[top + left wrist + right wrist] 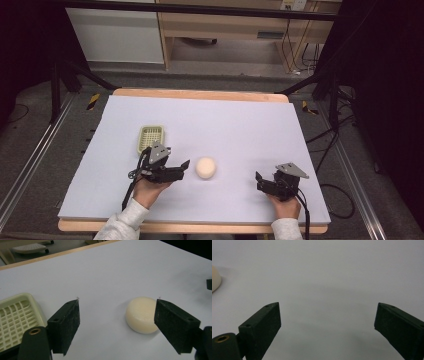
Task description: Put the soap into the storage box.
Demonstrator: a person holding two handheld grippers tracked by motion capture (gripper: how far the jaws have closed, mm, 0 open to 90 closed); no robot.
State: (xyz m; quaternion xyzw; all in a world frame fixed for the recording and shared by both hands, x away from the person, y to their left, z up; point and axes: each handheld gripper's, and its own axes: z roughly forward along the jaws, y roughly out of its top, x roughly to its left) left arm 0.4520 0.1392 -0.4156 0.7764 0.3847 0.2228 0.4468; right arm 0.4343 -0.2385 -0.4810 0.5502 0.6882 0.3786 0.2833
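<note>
Right now the soap [206, 167] sits mid-frame on the bench [240, 125], near the left tongs [181, 169]. Both tongs are spread wide, holding nothing. It looks hard, smooth, maybe slippery; squeeze its round sides.

The person's 2 forearms, in light grey sleeves, come in from the bottom of the high view. The left hand [148, 191] holds the black left gripper [183, 168], which points to the right, low over the desk, its jaws spread wide with nothing between them. The right hand [283, 205] holds the black right gripper [259, 181], which points left, its jaws also wide apart and empty, well apart from the left gripper.
</note>
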